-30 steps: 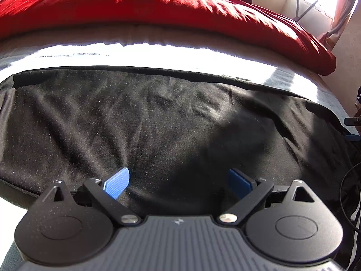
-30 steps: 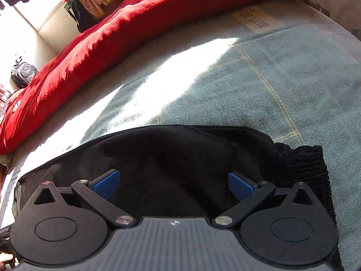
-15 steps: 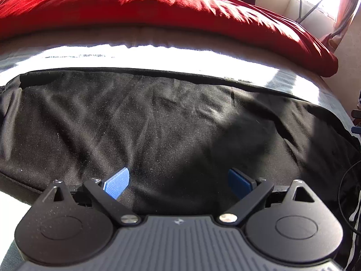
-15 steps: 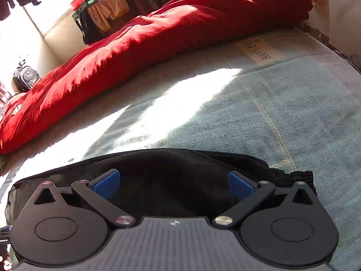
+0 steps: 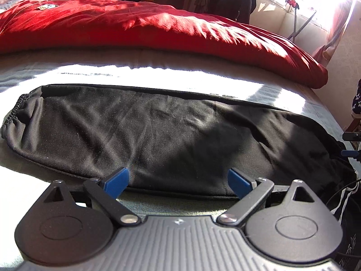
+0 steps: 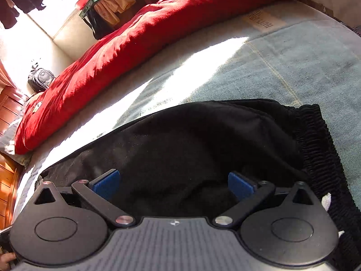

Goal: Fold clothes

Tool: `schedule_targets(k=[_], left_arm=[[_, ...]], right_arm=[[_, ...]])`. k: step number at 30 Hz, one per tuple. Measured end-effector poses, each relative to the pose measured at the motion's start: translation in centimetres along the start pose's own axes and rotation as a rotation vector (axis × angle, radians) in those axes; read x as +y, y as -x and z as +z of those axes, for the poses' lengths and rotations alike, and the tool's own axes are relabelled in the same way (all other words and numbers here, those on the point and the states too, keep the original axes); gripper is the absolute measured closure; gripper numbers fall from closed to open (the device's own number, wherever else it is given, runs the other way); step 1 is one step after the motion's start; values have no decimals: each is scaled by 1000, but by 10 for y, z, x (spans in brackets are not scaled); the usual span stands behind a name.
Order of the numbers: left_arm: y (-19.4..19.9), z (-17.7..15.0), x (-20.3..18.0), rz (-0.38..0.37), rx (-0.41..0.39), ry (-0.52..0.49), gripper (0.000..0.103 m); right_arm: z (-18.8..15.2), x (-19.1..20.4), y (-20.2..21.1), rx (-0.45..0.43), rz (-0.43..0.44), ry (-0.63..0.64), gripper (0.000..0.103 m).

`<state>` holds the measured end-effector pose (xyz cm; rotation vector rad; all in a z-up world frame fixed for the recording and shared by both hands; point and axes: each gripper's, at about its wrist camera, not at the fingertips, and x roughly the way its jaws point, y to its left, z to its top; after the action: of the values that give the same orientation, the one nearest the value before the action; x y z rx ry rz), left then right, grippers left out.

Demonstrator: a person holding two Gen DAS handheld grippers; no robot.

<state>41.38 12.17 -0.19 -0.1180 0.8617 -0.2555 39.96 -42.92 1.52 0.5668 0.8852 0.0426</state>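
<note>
A black pair of trousers point(image 5: 162, 135) lies flat across the pale blue bed cover, folded lengthwise, its elastic cuff at the left end. My left gripper point(image 5: 178, 181) hovers open at the near edge of the cloth, blue pads apart, holding nothing. In the right wrist view the same black garment point(image 6: 191, 149) shows its ribbed elastic waistband point(image 6: 315, 140) at the right. Over this waist end my right gripper point(image 6: 173, 184) stands open, with nothing between its fingers.
A red duvet point(image 5: 158, 29) is heaped along the far side of the bed point(image 6: 304, 67). Clothes hang by the window behind it. A backpack point(image 6: 40, 81) and wooden drawers point(image 6: 6, 117) stand at the left of the right wrist view. Cables trail at the bed's right edge point(image 5: 347, 189).
My left gripper has pulled back towards the near edge, so the whole garment and its cuff now show. The right gripper dipped, then returned over the waist end. Both stayed open.
</note>
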Motion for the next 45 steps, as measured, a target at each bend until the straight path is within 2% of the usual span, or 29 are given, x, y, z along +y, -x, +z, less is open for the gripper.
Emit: schedule_targets(k=[4,8,14,16,20,24,27,31,35,37,39,45], left_arm=[[27,-15,-2,18,-12,8,9],[47,-32,-6,3,-7,16,9],[57,-57,-28,-59,49,-22,9],[57,-64,-38,-68,65,-44,9],[62,-84,-51,-79,88,-75,9],[69,-107,-61,-64,104,-104,9],[78,-123,-63,-24,90,-133,9],[91,-151,-63,20,79,-154,9],[97,-190,-54,52,82,-130,9],[101,-208,-52,74,63,-140,9],[111,-223,-55,89,10,-182,8],[134,-246,-59,108,-79,-220,8]], right_arm=[[-24,0,45,-32,-13,9,0],[-62,-11,80,-39,-49,-17,0],[-123,-38,76,-1,-54,-72,0],[-143,-45,67,32,-122,-78,0],[-172,-40,75,5,-167,12,0],[-181,-15,89,-39,-159,94,0],[-188,14,81,-40,-140,204,0],[-210,38,55,13,-231,330,0],[-238,42,51,-35,-281,429,0],[-246,38,53,-64,-277,409,0],[-249,37,54,-81,-274,410,0],[-260,38,65,-131,-258,406,0]])
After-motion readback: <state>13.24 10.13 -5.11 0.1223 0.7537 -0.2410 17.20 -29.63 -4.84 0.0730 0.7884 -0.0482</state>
